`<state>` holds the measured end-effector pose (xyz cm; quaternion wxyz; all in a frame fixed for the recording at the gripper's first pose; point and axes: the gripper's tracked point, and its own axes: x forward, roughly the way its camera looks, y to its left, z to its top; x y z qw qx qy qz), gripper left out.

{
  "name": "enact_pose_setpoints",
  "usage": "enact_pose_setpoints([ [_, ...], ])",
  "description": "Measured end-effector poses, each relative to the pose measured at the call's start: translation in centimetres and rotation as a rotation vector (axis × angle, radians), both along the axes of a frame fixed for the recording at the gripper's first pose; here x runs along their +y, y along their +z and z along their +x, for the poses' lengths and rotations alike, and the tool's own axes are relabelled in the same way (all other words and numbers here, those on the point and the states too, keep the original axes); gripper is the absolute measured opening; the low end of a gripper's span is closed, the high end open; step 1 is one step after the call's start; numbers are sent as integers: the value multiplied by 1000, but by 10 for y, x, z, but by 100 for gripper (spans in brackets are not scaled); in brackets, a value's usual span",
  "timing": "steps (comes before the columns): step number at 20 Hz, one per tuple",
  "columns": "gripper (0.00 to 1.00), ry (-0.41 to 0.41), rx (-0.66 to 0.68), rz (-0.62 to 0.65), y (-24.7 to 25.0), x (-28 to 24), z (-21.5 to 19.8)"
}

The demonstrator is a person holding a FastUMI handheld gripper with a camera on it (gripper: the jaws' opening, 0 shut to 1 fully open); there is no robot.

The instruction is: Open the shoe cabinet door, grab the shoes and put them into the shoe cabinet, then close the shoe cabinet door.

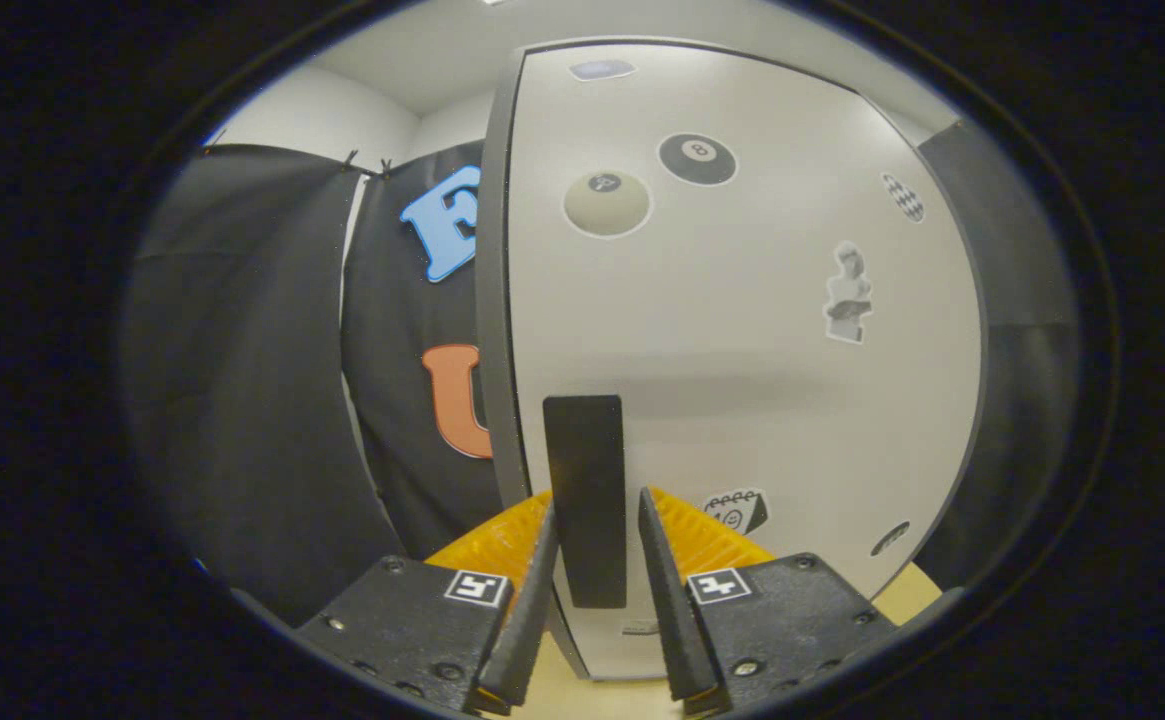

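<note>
The white shoe cabinet door (742, 350) stands close in front of me, with several stickers on it. Its grey edge (497, 300) runs down the left side. A flat black vertical handle (584, 450) sits low on the door near that edge. My gripper (594, 495) has its two fingers on either side of the handle's lower half. The left finger lies against the handle, and a thin gap shows between the handle and the right finger. I cannot tell whether the door is shut or ajar.
Black booth cloth (242, 400) hangs to the left of the cabinet, and more dark cloth (1022, 350) hangs to its right. A strip of pale wooden floor (907, 590) shows at the door's lower right.
</note>
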<state>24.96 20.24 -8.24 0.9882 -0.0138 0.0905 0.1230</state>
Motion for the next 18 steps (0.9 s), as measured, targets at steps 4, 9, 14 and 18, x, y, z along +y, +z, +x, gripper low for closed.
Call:
enact_pose_setpoints([
  [4, 35, 1, 12, -50, -1, -3, 1],
  [9, 29, 24, 62, -55, 1, -8, -17],
  [14, 29, 84, 68, -75, 7, -22, -62],
  [18, 28, 142, 64, -63, 10, -38, -93],
])
